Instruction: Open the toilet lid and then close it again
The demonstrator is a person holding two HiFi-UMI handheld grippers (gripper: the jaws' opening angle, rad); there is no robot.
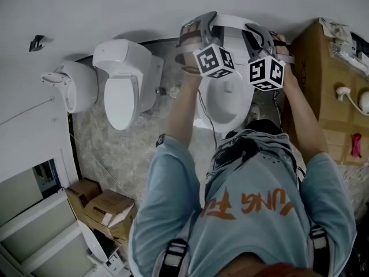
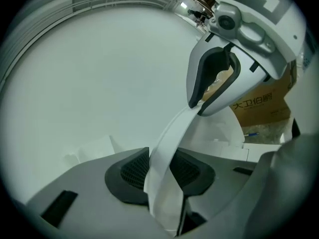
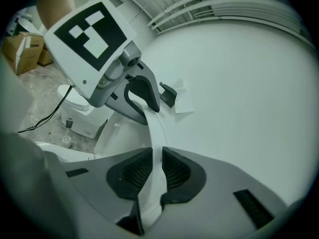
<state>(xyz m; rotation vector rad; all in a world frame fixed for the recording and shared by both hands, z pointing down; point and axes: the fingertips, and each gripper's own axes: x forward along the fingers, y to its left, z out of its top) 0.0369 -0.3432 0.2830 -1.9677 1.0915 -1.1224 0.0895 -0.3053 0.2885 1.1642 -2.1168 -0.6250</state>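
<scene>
A white toilet stands below me, its bowl (image 1: 228,105) uncovered and its lid (image 1: 233,21) raised toward the wall. Both grippers hold the lid's top edge side by side. My left gripper (image 1: 196,29) is on the left part of the rim, my right gripper (image 1: 262,36) on the right part. In the left gripper view the thin white lid edge (image 2: 172,133) runs between the dark pads of the left gripper (image 2: 162,171), and the right gripper (image 2: 219,78) is clamped further along. In the right gripper view the lid edge (image 3: 158,133) sits between the pads of the right gripper (image 3: 152,173).
A second white toilet (image 1: 124,85) and a white wall fixture (image 1: 72,85) stand to the left. A large cardboard box (image 1: 323,79) is close on the right, smaller boxes (image 1: 106,209) at lower left. A black cable (image 1: 206,117) runs beside the bowl. The white wall is right behind the lid.
</scene>
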